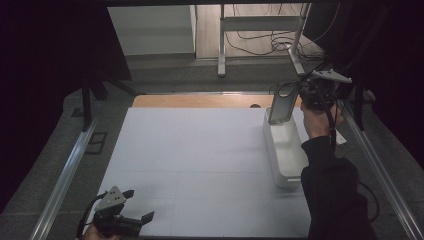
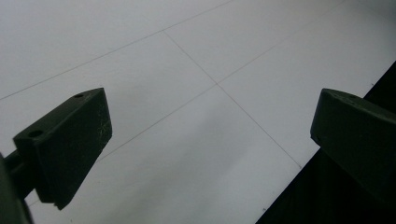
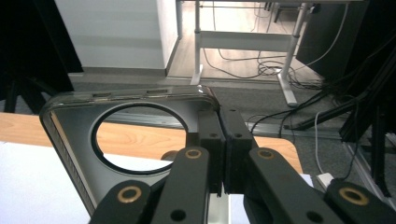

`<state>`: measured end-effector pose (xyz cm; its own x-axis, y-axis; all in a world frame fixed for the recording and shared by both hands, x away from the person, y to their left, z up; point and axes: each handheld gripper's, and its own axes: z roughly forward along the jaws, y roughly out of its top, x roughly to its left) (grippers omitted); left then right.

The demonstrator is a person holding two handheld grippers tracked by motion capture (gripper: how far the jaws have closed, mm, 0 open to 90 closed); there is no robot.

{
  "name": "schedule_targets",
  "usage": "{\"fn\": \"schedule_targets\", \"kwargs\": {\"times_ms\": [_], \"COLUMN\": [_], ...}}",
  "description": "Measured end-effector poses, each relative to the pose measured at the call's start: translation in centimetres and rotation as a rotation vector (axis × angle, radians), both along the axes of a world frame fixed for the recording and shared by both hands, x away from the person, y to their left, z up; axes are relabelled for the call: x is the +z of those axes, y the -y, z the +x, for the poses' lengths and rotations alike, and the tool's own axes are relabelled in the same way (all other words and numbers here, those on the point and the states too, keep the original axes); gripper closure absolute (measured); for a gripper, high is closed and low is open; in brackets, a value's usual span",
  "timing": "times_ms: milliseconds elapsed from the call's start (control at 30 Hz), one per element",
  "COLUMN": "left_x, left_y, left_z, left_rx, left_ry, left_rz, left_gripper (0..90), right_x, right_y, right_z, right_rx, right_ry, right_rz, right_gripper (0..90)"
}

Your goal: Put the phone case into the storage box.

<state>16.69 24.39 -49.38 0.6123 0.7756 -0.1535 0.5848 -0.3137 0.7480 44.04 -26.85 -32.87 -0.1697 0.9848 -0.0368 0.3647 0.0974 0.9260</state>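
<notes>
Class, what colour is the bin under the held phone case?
White: the bin shows best in the high view, below the phone case.

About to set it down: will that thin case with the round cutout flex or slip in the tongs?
The case looks like a thin, light shell, so probably slightly flexible. The right tongs pinch just one edge, so it may pivot. Its glossy rim hints at slipperiness.

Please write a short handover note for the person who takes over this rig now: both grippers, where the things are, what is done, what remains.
Right gripper: shut on the phone case, holding it upright by one edge above the far end of the white bin.
Left gripper: open, holding nothing, low over the white table at its near left corner.
Done: case gripped and lifted.
Left: probably lowering the case into the bin and releasing; the case is not yet inside it.
</notes>
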Motion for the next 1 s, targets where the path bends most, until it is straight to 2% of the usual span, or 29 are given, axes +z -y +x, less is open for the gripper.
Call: {"fn": "schedule_targets", "kwargs": {"times_ms": [433, 1000], "left_x": [0.0, 0.0], "left_y": [0.0, 0.1], "left_z": [0.0, 0.0], "left_rx": [-0.003, -0.012], "left_ry": [-0.002, -0.003], "left_rz": [0.004, 0.009], "left_gripper": [0.0, 0.0], "right_x": [-1.2, -3.3], "right_y": [0.0, -1.6], "right_z": [1.9, 3.6], "right_rx": [-0.076, -0.155], "right_ry": [0.000, -0.006], "right_rz": [-0.014, -0.064], "right_gripper": [88.8, 88.8]}}
